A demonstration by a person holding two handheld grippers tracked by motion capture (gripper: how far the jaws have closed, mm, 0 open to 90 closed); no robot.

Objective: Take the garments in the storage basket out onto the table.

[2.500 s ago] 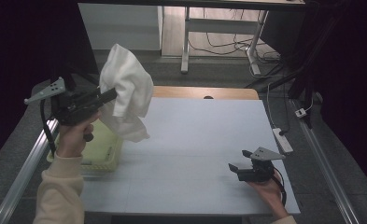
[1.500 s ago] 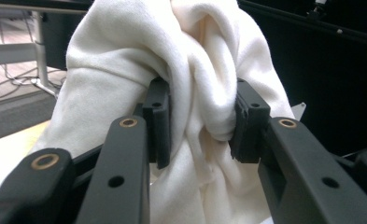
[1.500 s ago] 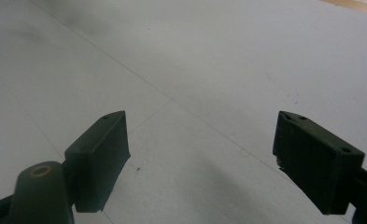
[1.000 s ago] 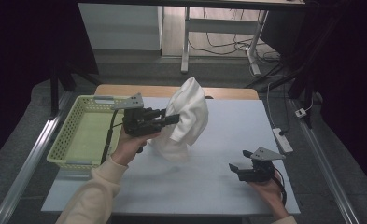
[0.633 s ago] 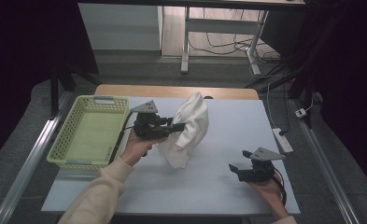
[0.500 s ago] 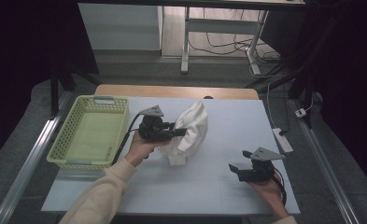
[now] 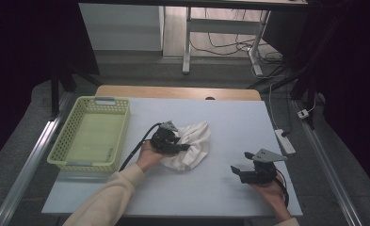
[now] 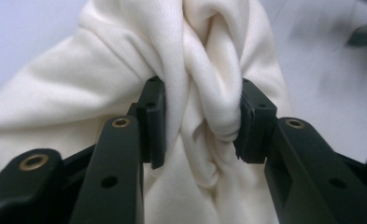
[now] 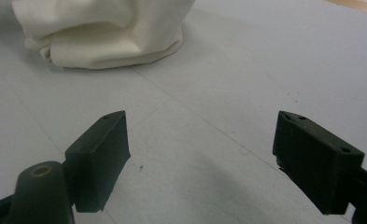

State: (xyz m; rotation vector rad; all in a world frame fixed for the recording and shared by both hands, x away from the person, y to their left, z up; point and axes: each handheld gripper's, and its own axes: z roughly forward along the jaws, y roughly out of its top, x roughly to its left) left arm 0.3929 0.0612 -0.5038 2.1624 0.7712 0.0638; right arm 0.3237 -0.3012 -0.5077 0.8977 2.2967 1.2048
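— Where's the crumpled cream-white cloth (image 7: pixel 191 146) now?

— Down on the pale grey table top (image 7: pixel 229 117), near its middle, right of the light green plastic basket (image 7: pixel 94 136), which sits at the table's left edge.

— And the left gripper (image 7: pixel 185 147)?

— Its jaws have just been opening a little, yet a twisted fold of the cloth sits between the black pads (image 8: pixel 154 122), and both pads press into it, so it is gripping the cloth.

— The right gripper (image 7: pixel 237 172)?

— Held low near the table's front right corner, well apart from the cloth. Its jaws stand wide with only bare table between them. It may be resting on the surface; hard to tell from here.
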